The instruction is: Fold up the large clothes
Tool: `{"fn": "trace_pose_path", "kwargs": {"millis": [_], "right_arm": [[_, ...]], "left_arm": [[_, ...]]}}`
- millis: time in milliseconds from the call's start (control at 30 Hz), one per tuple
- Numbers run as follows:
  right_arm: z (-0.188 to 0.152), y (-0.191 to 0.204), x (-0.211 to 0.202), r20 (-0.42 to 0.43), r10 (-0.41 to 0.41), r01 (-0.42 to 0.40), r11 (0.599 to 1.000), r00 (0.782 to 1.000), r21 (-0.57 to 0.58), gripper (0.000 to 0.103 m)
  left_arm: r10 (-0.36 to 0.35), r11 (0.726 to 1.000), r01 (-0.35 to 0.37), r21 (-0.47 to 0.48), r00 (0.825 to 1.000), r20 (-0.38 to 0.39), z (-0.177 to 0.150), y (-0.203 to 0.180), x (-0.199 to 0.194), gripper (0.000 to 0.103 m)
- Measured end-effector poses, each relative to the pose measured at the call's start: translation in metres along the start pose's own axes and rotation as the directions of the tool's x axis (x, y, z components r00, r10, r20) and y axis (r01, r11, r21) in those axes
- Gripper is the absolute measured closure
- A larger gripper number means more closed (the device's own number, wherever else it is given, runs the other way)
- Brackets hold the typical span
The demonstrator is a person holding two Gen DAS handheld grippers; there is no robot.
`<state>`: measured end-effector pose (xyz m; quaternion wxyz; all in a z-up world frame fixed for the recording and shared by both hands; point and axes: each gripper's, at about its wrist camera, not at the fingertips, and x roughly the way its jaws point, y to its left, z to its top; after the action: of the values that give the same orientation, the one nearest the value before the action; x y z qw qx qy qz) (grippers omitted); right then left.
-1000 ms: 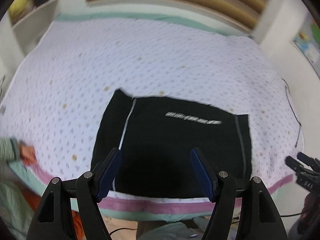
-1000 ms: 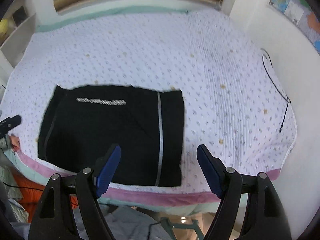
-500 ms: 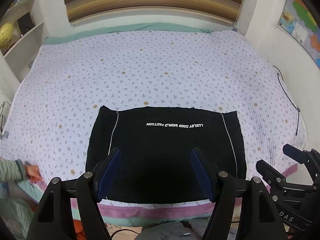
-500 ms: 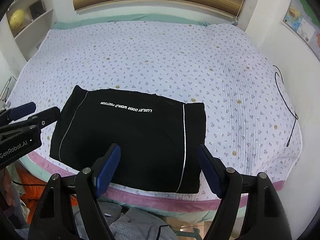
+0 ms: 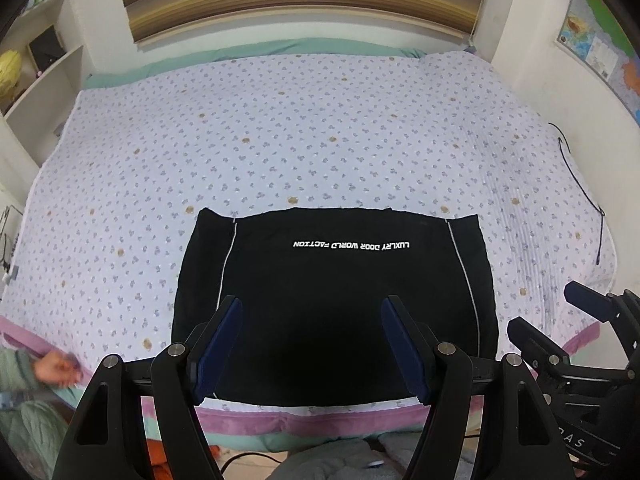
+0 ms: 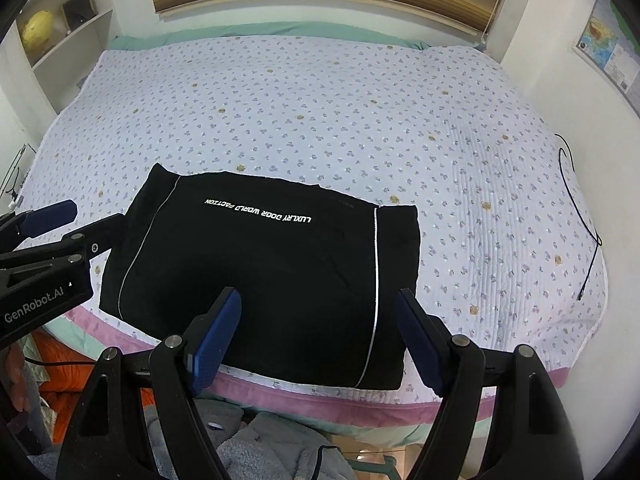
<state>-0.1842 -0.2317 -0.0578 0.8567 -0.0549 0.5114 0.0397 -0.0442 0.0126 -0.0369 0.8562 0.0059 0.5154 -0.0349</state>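
A black garment (image 5: 332, 292) lies folded into a flat rectangle near the front edge of the bed, with white piping down each side and a line of white lettering. It also fills the lower middle of the right wrist view as the same black garment (image 6: 264, 272). My left gripper (image 5: 312, 344) hangs above its near edge, open, nothing between its blue pads. My right gripper (image 6: 318, 336) hovers over the garment's right part, open and empty as well. Each gripper shows at the edge of the other's view.
The bed (image 5: 280, 132) has a lilac flowered quilt with a pink border (image 5: 320, 418) at the front. A black cable (image 6: 588, 240) runs along the right edge by the wall. Shelves (image 6: 64, 28) stand at the back left. A person's hand (image 5: 56, 368) is at the bed's front left corner.
Both views have swung and levelled out, so the garment now sits more squarely in front of each gripper. Both grippers stay open and the garment has not shifted on the bed.
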Motion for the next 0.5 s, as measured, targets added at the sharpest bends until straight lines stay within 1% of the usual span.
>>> {"fn": "trace_pose_path", "kwargs": {"millis": [167,200,300,400,500], "right_arm": [[0.002,0.004,0.003,-0.005,0.002,-0.002,1.0,1.0,-0.01,0.023],[0.002,0.004,0.003,-0.004,-0.001,0.0,1.0,1.0,-0.014,0.023],[0.002,0.005,0.003,-0.002,-0.004,0.004,1.0,1.0,-0.019,0.023],[0.002,0.005,0.004,0.0,-0.006,0.006,1.0,1.0,-0.015,0.023],[0.004,0.003,0.005,0.002,-0.01,0.01,1.0,1.0,-0.007,0.023]], "left_arm": [[0.016,1.0,-0.016,-0.008,1.0,-0.005,0.002,0.002,0.003,0.031],[0.027,1.0,-0.027,-0.01,1.0,-0.005,0.002,0.002,0.005,0.031],[0.091,0.996,-0.091,-0.022,0.996,-0.007,0.004,0.006,0.011,0.031],[0.145,0.988,-0.145,-0.058,0.989,-0.01,0.005,0.014,0.017,0.03],[0.159,0.983,-0.159,-0.09,0.987,-0.006,0.005,0.019,0.022,0.03]]}}
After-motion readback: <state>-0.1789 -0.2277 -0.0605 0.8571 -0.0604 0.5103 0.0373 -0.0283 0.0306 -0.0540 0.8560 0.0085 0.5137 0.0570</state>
